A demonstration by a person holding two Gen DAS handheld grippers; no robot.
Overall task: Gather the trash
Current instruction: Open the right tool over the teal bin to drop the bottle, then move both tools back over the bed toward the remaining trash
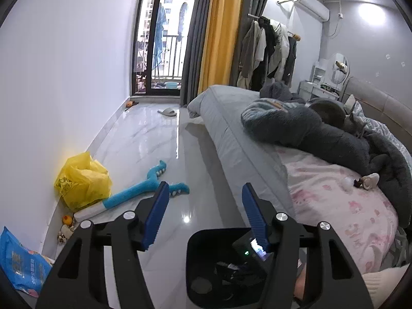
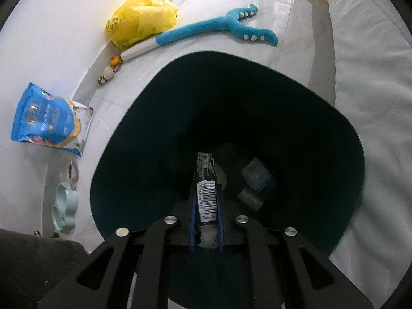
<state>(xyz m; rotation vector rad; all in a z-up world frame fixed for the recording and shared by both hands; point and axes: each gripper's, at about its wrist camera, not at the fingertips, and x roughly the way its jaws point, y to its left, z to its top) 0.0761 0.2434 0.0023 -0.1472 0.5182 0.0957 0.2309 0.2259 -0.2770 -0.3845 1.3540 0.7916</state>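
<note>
Right gripper [image 2: 206,206]: fingers pressed together on a dark wrapper [image 2: 206,193]; barcode label faces the camera; tip of the wrapper points down into the bin.
Wrapper: clamped between the blue pads, held over the mouth of the bin, not released.
Bin [image 2: 144,118]: dark, open-topped, stands on the floor [image 2: 291,25] just beside the bed [image 2: 373,90]; the right wrist view looks straight down into it.
Bin contents: a pale, bottle-like item [image 2: 256,177] lies at the bottom; interior is dim, so identification is uncertain.
Left gripper [image 1: 203,200]: fingers spread wide, nothing between them; held above the bin [image 1: 195,244], pointing along the floor toward the balcony door [image 1: 164,38].
Floor by wall: yellow bag [image 2: 141,18], blue plush toy [image 2: 206,29], blue packet [image 2: 46,121], pale bowls [image 2: 64,211].
Bed: grey blanket [image 1: 322,134], pink sheet [image 1: 334,200].
</note>
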